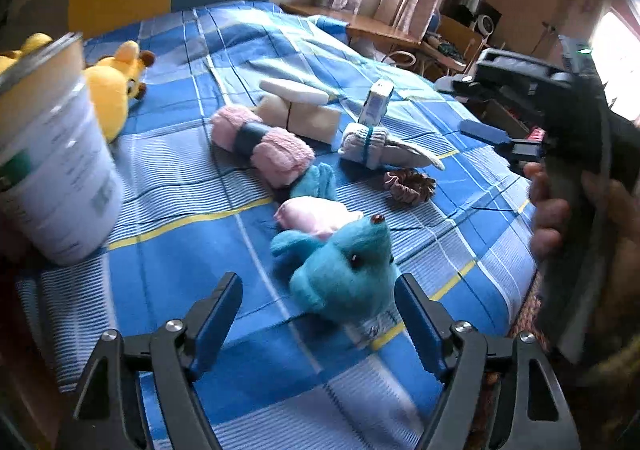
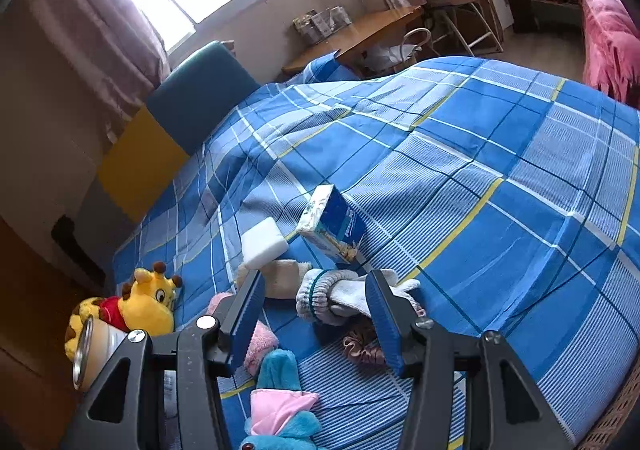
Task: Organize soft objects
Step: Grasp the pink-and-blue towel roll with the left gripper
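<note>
A blue plush toy point(image 1: 344, 262) with a pink belly lies on the blue plaid bedspread point(image 1: 180, 185), its head just beyond my open, empty left gripper point(image 1: 318, 298). Behind it lie a rolled pink towel point(image 1: 264, 145), a beige cloth bundle point(image 1: 304, 113), rolled white socks point(image 1: 368, 145) and a brown scrunchie point(image 1: 408, 183). My right gripper point(image 2: 316, 294) is open and empty, hovering above the socks point(image 2: 332, 298) and scrunchie point(image 2: 360, 346). The blue plush point(image 2: 280, 410) shows at the bottom of the right wrist view. A yellow giraffe plush point(image 2: 148, 302) lies at left.
A white bucket point(image 1: 56, 169) stands at the left by the giraffe plush point(image 1: 116, 85). A tissue box point(image 2: 336, 226) and a white sponge block point(image 2: 264, 244) stand behind the soft things. The other hand-held gripper point(image 1: 560, 121) is at right. A desk point(image 2: 360, 33) and chairs stand beyond the bed.
</note>
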`<state>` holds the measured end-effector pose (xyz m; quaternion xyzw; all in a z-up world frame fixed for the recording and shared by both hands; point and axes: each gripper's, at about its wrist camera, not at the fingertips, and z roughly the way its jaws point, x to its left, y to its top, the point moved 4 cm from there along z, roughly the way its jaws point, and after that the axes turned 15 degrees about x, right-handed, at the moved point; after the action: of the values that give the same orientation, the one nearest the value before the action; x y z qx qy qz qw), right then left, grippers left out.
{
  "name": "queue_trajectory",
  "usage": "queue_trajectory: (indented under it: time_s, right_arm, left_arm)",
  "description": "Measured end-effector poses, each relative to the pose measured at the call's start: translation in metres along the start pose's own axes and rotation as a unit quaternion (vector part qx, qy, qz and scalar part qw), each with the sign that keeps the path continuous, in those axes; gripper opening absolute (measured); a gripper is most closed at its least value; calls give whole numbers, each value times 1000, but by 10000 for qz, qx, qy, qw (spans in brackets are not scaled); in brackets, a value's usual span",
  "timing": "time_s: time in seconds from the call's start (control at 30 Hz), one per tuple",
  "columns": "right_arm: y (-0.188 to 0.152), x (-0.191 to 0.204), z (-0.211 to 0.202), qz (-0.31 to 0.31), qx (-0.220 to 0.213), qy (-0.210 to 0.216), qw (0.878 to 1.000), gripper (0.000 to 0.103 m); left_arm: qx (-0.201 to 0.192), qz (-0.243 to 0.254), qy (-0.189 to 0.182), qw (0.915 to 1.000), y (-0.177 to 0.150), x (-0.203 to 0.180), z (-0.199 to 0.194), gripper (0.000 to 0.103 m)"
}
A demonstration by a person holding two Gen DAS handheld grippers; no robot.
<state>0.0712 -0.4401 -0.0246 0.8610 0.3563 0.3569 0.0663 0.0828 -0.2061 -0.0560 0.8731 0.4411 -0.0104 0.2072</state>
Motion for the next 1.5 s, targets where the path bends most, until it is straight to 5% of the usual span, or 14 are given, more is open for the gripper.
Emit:
queue_trajectory:
  time_s: [0.3,0.57,0.97,1.3,1.4,1.43,1.5]
  right_arm:
    - [4,-31,-1,798,28,304,9963,53]
    - [0,-38,12,985,370,364,9938,53]
    - [-3,-23,22,653,609,397,9952,53]
    - [-6,-17,26,536,703,433,9951,53]
    - [-6,-17,27,514,715,421,9952,53]
    - [-6,-16,28,503,707,402,9954,53]
    - [-6,-15,28,450,696,403,9957,53]
  left_arm:
    - [126,34,210,9997,19,-13,27,81]
    - [-130,-575,-427,9973,34,26,4,81]
    - [353,-1249,-212,9913,122,64,56,77]
    - [520,-1782,167,9825,154,77,97,81]
    - [425,-1557,323,9864,147,78,101,65]
    - [397,-1428,293,9885,146,77,99,53]
    - [353,-1337,270,9900,141,77,92,48]
